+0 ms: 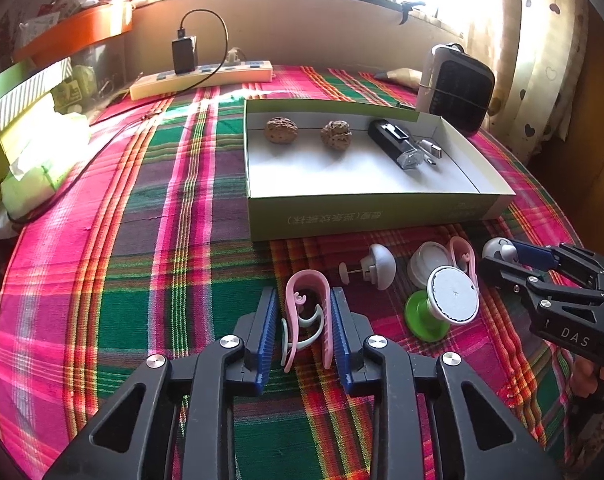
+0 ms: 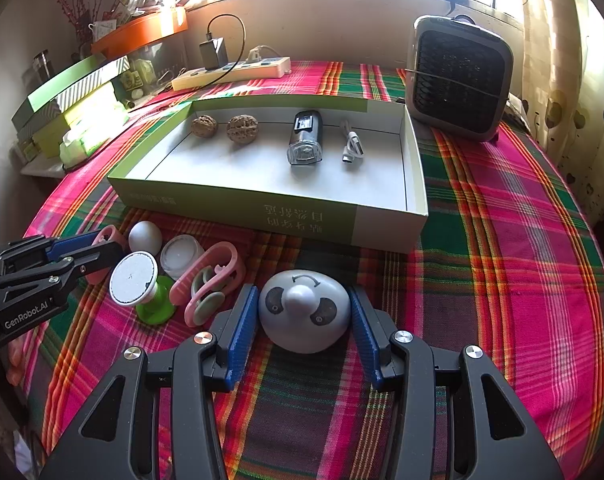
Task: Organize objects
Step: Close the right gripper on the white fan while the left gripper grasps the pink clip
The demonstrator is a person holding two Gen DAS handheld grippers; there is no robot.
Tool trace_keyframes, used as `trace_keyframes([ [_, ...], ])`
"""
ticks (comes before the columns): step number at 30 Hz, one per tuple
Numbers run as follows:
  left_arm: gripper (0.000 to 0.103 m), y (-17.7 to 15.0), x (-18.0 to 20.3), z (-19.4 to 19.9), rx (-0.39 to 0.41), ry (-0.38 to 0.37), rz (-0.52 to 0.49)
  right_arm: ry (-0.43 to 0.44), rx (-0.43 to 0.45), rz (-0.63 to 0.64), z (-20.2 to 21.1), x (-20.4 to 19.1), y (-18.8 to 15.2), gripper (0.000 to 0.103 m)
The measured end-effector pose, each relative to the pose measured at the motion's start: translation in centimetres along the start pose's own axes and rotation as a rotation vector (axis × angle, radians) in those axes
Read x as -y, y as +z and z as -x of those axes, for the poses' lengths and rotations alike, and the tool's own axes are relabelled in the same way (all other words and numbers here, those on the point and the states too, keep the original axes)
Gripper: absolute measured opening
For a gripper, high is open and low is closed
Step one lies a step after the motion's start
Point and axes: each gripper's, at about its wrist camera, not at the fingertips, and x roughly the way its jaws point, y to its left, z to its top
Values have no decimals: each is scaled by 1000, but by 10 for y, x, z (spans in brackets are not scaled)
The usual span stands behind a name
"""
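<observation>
My left gripper (image 1: 304, 298) is shut on a pink clip (image 1: 308, 279) with a pale green inner hook, lying on the plaid cloth. My right gripper (image 2: 304, 292) is shut on a grey panda-faced dome (image 2: 302, 320), its blue pads against both sides. Between them lie a grey mushroom-shaped knob (image 1: 376, 266), a white jar (image 1: 424, 264), a second pink clip (image 2: 211, 280) and a green-footed spool with a white disc (image 1: 454, 296). Behind stands an open green-and-white box (image 1: 382, 216) holding two walnuts (image 1: 281, 130), a black lamp (image 1: 394, 144) and a USB cable (image 2: 352, 148).
A small grey fan heater (image 2: 460, 80) stands right of the box's far corner. A power strip (image 1: 205, 80) with a black charger lies along the back wall. Stacked green boxes and a tissue pack (image 1: 41, 164) crowd the left edge of the round table.
</observation>
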Motion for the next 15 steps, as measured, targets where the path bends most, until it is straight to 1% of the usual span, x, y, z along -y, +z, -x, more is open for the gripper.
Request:
trace_keyframes([
  [2,21,0,1,0,1,8,-1,0,0,0,0,0,0,47],
  [15,21,-1,2,0,3,15,-4,-2,0,0,0,0,0,47],
])
